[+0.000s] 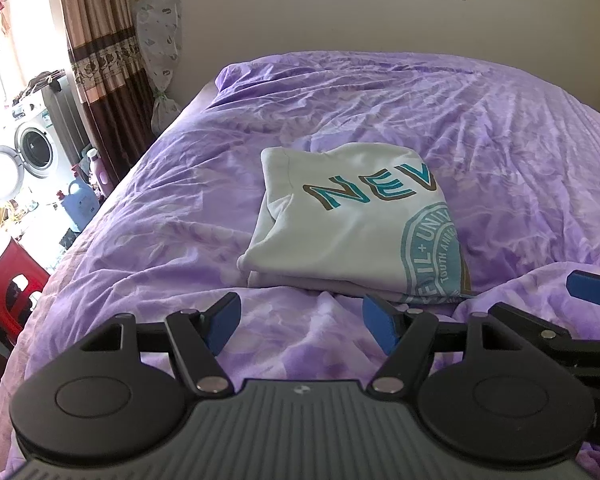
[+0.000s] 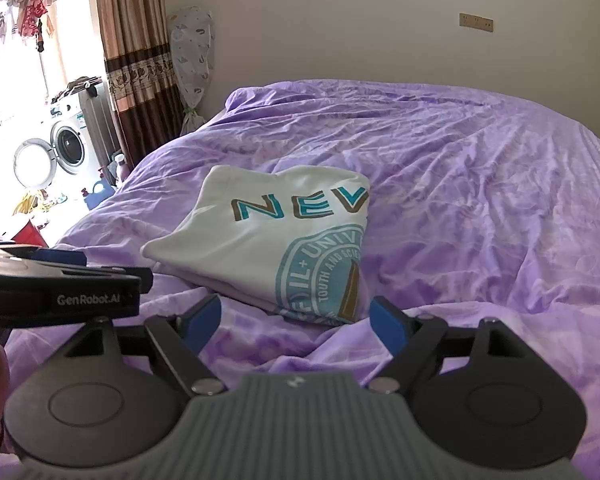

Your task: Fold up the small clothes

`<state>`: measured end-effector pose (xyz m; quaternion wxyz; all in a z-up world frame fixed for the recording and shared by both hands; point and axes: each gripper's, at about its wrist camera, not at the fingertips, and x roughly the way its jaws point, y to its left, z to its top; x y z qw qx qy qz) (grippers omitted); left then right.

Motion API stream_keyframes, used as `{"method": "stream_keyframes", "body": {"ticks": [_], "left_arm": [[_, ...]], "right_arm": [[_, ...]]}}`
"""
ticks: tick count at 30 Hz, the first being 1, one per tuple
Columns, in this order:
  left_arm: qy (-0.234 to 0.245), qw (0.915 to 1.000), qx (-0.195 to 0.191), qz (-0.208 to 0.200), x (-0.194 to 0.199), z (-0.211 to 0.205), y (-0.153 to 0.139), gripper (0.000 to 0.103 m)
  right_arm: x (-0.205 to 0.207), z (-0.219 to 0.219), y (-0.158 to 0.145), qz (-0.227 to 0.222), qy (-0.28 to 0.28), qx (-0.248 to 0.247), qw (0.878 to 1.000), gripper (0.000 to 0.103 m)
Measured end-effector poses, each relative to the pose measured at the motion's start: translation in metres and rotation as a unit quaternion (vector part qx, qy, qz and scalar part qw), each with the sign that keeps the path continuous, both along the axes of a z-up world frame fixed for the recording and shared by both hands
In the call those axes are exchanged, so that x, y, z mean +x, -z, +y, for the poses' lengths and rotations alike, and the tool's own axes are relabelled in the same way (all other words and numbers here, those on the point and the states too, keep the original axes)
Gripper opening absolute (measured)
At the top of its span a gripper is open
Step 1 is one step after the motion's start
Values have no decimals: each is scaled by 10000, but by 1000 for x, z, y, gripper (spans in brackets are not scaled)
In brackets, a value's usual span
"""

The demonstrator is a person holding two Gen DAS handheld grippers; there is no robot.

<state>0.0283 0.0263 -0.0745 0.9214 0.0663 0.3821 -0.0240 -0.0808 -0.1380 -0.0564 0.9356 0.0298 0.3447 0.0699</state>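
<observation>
White folded shirt [image 1: 352, 224] | lettering upright | long axis toward wall | flat on bedspread [image 1: 500, 140]

Both views are taken from low above the near end of the bed [image 1: 148, 216], angled downward toward the far wall [image 2: 380, 40]. The folded white shirt [image 1: 352, 220] is shared, seen close ahead. The left gripper [image 2: 112, 276] is caught in the right view.
</observation>
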Motion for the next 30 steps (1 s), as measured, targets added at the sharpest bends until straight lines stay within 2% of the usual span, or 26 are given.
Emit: {"method": "stream_keyframes", "body": {"ticks": [30], "left_arm": [[4,10000,3,11,0,2,-1,82]], "right_arm": [[0,0,-1,-20,-52,-31,10000,79]]}}
